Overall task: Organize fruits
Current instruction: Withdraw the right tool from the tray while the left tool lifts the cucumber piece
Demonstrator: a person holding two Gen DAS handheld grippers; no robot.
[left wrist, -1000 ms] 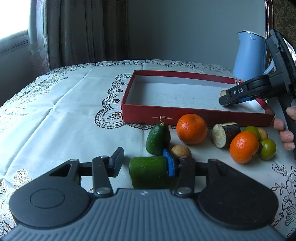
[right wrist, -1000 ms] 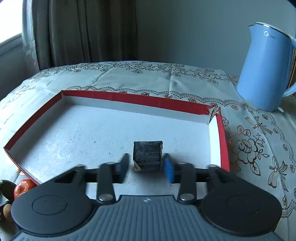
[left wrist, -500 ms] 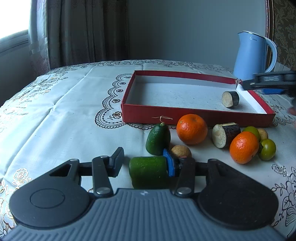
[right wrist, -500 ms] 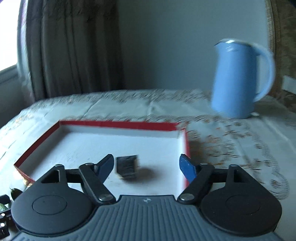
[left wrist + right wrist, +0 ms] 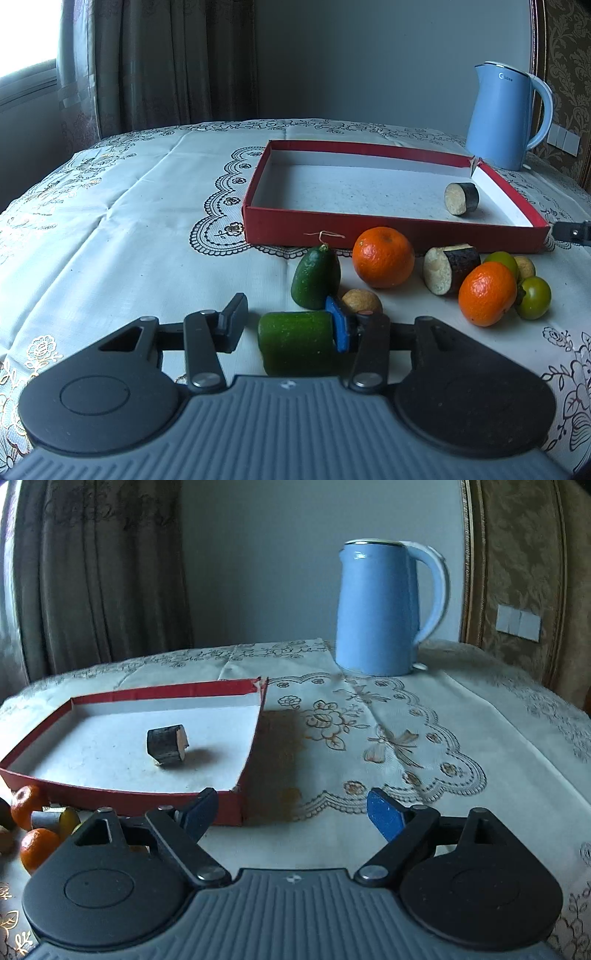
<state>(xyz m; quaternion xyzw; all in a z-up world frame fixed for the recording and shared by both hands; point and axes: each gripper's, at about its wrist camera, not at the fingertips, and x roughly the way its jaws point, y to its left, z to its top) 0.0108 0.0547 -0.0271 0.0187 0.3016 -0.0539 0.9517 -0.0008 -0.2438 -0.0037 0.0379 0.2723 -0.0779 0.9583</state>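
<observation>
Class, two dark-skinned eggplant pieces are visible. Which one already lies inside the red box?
The smaller eggplant piece near the red box's right wall; the larger one sits outside among the oranges.

1 eggplant chunk [image 5: 461, 198] in red tray [image 5: 369, 235]; 2 oranges [image 5: 383, 256] in front

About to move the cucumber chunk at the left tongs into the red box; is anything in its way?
Yes. The whole cucumber, brown nut and orange lie between the cucumber chunk and the red box.

place: home room | cues: lace tablecloth [image 5: 129, 206]; curtains [image 5: 166, 62]; blue electric kettle [image 5: 380, 609]; patterned wallpaper [image 5: 517, 554]
</observation>
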